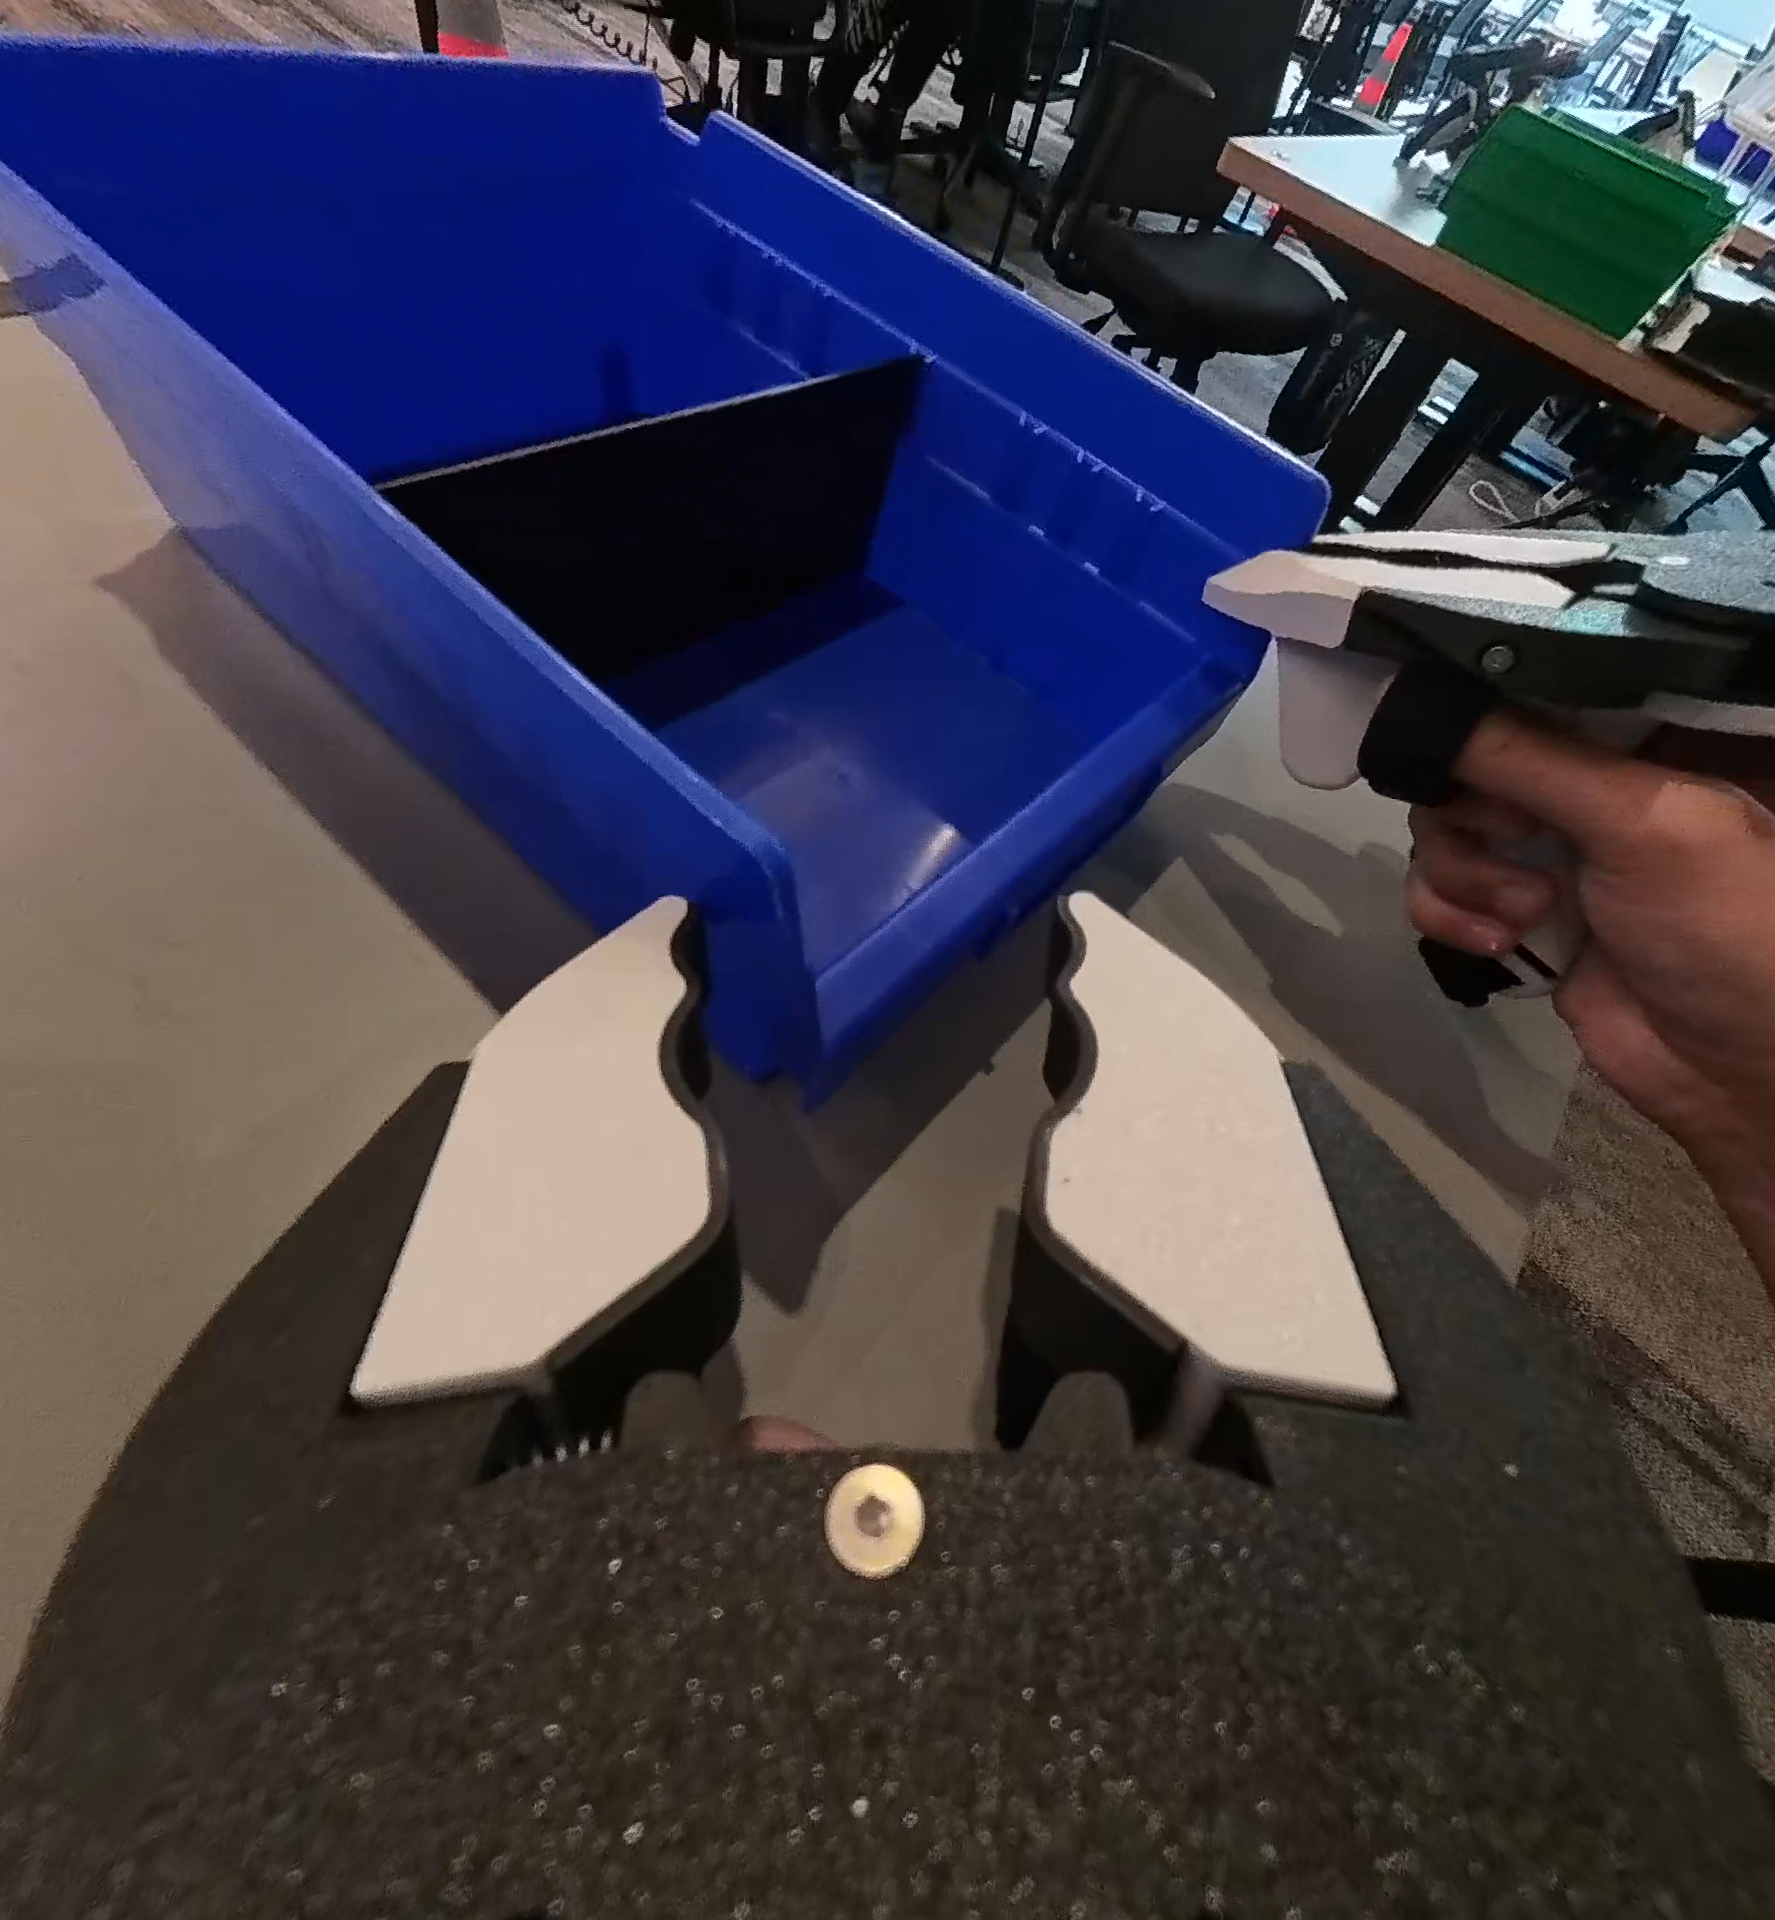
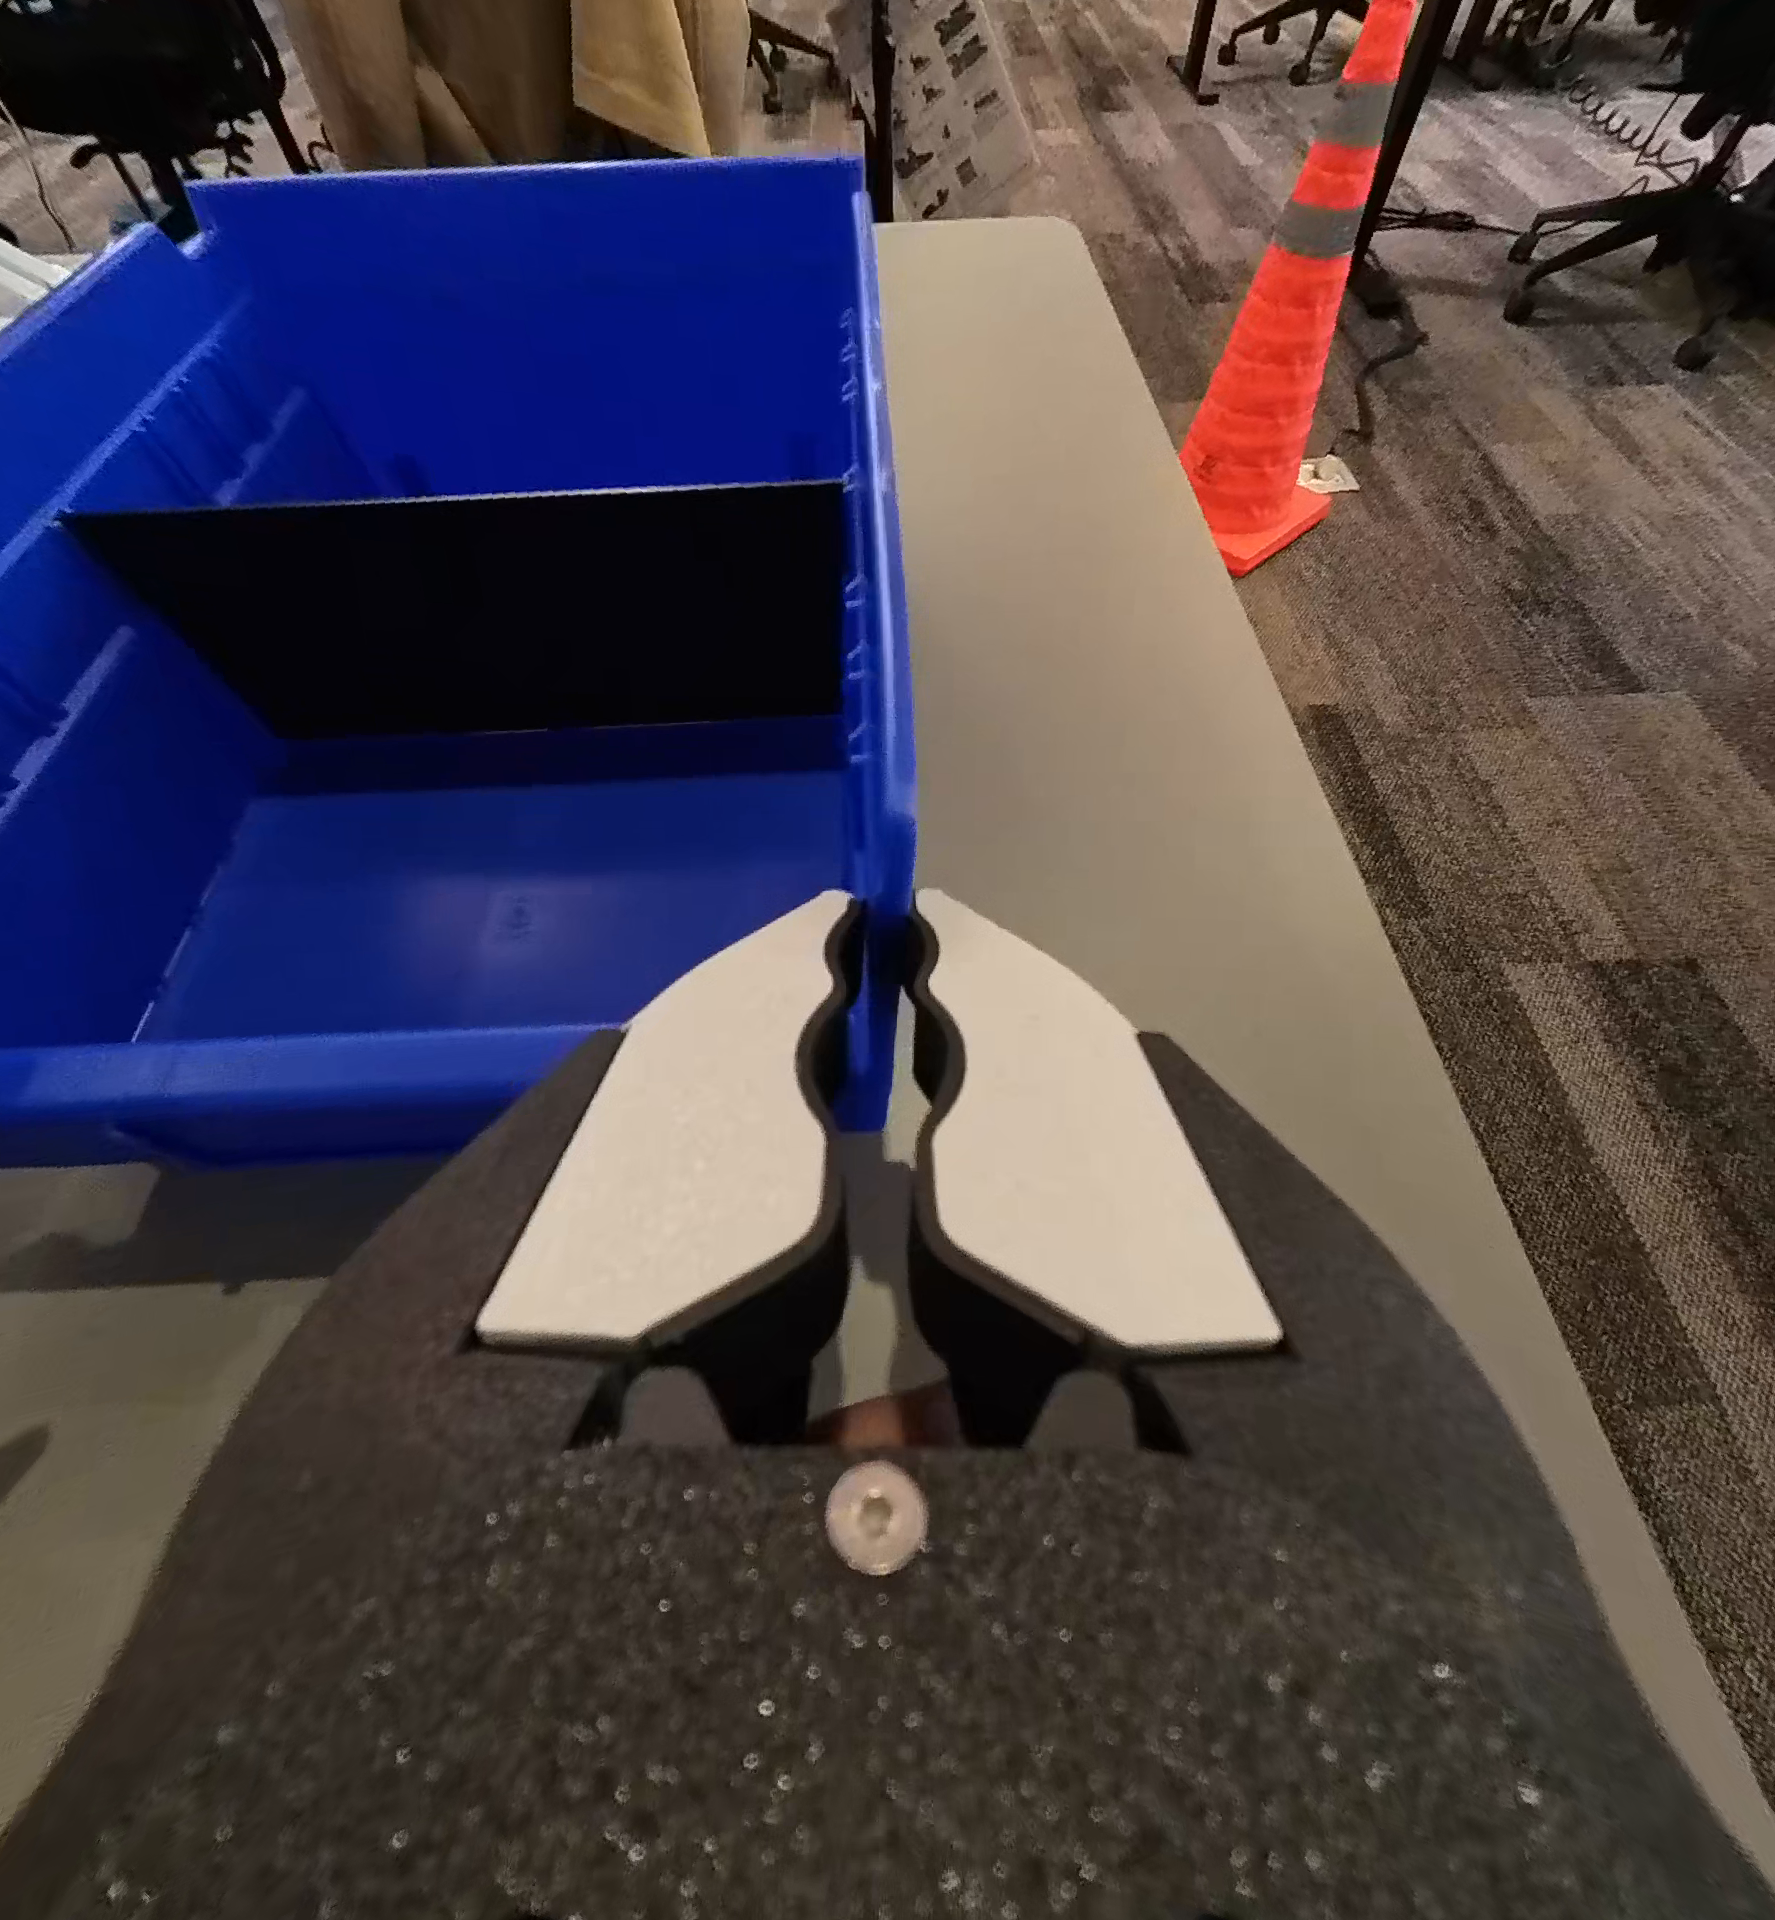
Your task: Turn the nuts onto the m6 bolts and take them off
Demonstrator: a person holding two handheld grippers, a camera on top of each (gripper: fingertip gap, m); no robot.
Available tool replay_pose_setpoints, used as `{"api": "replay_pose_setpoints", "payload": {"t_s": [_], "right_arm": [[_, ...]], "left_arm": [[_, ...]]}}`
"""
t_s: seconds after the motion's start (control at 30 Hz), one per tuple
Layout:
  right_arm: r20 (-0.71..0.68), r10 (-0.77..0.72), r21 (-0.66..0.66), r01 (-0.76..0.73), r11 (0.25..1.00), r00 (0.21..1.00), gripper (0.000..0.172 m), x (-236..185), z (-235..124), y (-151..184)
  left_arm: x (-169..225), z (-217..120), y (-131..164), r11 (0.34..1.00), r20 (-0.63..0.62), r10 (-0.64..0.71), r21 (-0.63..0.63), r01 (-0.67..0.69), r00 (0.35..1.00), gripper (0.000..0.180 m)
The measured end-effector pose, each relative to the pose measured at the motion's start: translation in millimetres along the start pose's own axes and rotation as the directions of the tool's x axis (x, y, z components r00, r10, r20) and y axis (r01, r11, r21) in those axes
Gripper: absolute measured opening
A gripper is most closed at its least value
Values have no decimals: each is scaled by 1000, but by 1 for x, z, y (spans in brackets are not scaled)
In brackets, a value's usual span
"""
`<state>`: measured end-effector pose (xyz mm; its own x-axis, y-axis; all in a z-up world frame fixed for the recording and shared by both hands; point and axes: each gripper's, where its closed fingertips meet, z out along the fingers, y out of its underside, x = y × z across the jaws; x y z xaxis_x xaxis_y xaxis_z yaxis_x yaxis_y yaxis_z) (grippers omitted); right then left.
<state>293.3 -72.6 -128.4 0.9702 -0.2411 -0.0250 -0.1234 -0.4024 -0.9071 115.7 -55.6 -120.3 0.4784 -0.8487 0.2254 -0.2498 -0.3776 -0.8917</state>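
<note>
Nuts and bolts were nowhere visible; right tongs (image 2: 888, 920) pinched the blue bin (image 2: 509, 312) wall, left tongs (image 1: 878, 925) gaped at its corner, needing a firm, level hold.

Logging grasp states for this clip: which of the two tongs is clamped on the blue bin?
The right tongs: their fingers pinch the blue bin's right wall at its near corner. The left tongs stand wide open at the other near corner.

The right tongs (image 2: 885, 914) pinch the right wall of the blue bin (image 2: 509, 332), one pad on each face. A dark divider (image 2: 467, 603) crosses the bin on the grey worktop (image 2: 1070, 623).
</note>
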Motion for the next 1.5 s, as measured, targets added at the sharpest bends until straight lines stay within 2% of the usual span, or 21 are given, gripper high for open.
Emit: {"api": "replay_pose_setpoints", "payload": {"t_s": [0.13, 0.23, 0.4, 0.5, 0.57, 0.63, 0.7, 0.77, 0.9, 0.97, 1.03, 1.1, 1.27, 1.33, 1.4, 1.43, 1.47, 1.5], "right_arm": [[-13, 3, -24, -4, 1000, 1000, 7, 1, 0, 0], [-28, -9, -40, 8, 999, 1000, 7, 2, 0, 1], [-46, -22, -46, 20, 999, 999, 8, 7, 2, 0], [-97, -24, -42, 20, 999, 995, 24, 11, -7, -1], [-185, -77, -10, 77, 997, 980, 27, 14, -29, -7], [-260, -116, 58, 135, 989, 959, 30, 4, -61, -17], [-212, -99, 130, 129, 983, 972, 31, -33, -84, -21], [-60, -88, 176, 97, 979, 994, 31, -92, -96, -15], [231, -89, 148, 56, 987, 969, 30, -208, -97, 10], [301, -109, 123, 75, 990, 947, 29, -249, -89, 21], [337, -130, 93, 104, 990, 932, 28, -277, -80, 29], [375, -140, 79, 119, 990, 916, 28, -300, -75, 29], [389, -172, 90, 148, 985, 905, 26, -323, -72, 19], [393, -161, 78, 142, 987, 905, 25, -325, -70, 19], [411, -132, 53, 121, 991, 902, 25, -327, -68, 22], [420, -114, 38, 108, 993, 900, 25, -328, -67, 24], [430, -98, 23, 97, 995, 898, 25, -328, -66, 26], [438, -84, 8, 89, 996, 895, 24, -329, -66, 29]], "left_arm": [[0, 2, -1, 1000, 1, -3, 1, 3, 1000, 64], [2, 6, -3, 1000, 3, -5, 2, 5, 1000, 72], [7, 7, -2, 1000, -13, -9, 3, 9, 1000, 72], [-2, -8, 2, 1000, -24, -29, -11, 29, 999, 66], [-17, -41, 4, 999, -25, -33, -11, 33, 999, 67], [-50, -94, 5, 999, 37, -20, 28, 19, 999, 67], [-96, -158, 9, 998, 151, -8, 70, -2, 988, 67], [-145, -228, 16, 993, 288, -27, 114, -6, 957, 68], [-241, -366, 36, 971, 531, -175, 233, 55, 829, 64], [-289, -423, 47, 956, 631, -245, 283, 76, 736, 62], [-336, -466, 63, 958, 728, -265, 275, 85, 633, 62], [-377, -493, 84, 969, 807, -244, 224, 103, 538, 62], [-436, -511, 109, 958, 839, -286, 231, 172, 463, 60], [-448, -511, 108, 956, 834, -291, 239, 169, 468, 55], [-454, -509, 107, 954, 825, -298, 247, 166, 480, 36], [-452, -503, 105, 952, 797, -307, 253, 175, 520, 17], [-451, -498, 104, 947, 773, -322, 261, 189, 546, 6], [-452, -497, 103, 946, 772, -324, 262, 192, 547, 6]]}}
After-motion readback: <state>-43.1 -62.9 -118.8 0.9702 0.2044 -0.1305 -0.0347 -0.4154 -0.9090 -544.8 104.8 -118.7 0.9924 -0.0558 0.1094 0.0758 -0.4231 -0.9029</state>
